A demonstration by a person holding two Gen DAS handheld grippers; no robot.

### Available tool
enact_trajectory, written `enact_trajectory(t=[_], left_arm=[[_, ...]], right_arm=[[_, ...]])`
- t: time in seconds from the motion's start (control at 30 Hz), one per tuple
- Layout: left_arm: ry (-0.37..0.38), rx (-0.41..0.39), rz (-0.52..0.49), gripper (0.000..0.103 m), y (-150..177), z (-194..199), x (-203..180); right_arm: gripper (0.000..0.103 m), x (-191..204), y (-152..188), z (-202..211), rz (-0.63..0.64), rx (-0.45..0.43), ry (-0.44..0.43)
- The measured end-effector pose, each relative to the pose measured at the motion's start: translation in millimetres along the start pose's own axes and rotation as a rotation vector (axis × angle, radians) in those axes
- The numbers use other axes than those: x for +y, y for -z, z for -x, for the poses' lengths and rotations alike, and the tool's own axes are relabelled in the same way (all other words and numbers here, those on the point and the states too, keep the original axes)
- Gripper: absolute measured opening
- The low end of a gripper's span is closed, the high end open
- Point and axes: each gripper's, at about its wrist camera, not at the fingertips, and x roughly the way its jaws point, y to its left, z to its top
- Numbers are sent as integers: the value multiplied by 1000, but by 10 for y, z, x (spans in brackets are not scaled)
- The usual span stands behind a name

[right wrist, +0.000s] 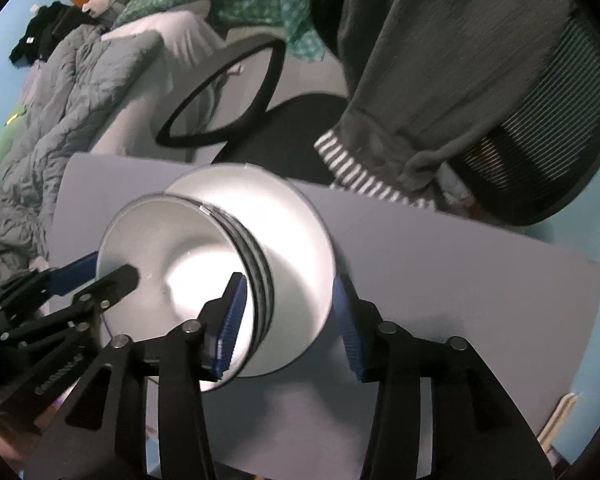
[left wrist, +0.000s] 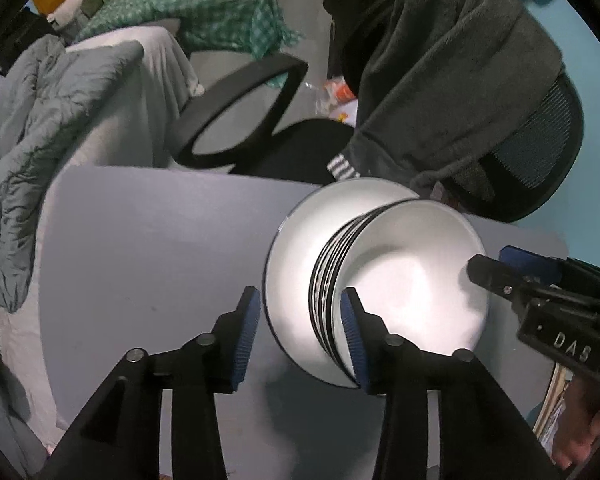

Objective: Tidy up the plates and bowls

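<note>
A stack of white bowls [left wrist: 412, 280] with black-striped sides stands on a wider white plate [left wrist: 300, 224] on the pale grey table [left wrist: 140, 240]. My left gripper [left wrist: 300, 336] points down over the stack's left side. One pad is outside the plate's rim and one inside the top bowl; neither presses, so it is open. In the right wrist view the right gripper [right wrist: 289, 328] straddles the opposite wall of the bowls [right wrist: 172, 248] and the plate [right wrist: 292, 220] the same way, open. Each gripper shows in the other's view: right gripper [left wrist: 496, 260], left gripper [right wrist: 96, 270].
A black office chair [left wrist: 260, 92] with a dark grey garment [left wrist: 440, 80] draped over its back stands right behind the table's far edge. Grey bedding [left wrist: 40, 140] lies to the left. The table [right wrist: 460, 280] ends shortly beyond the plate.
</note>
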Motion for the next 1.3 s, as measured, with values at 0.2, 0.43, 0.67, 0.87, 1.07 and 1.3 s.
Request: enact_trajectory(t=[0.2,0.43,0.67,0.87,1.07,1.3], left_arm=[[1,-100,0,68,14,524,14],[11,-205,-50,79,112,1142,-160],[39,-270,-60,82,268,1582,-275],[54,-312,-54,83,448,1828,-318],[60,-340,-43,84,591,1947,-309],[39,-373,-49,84,747,2117,-328]], right_arm=[[62,-27,22,448,-4,-94,36],[67,60,138,998,-13,-208,33],[67,221,333,1470,6,-318,73],[67,301,532,1688,-1,-369,81],[67,324,738,1849,-15,-388,94],[67,302,915,2005,-45,-397,97]])
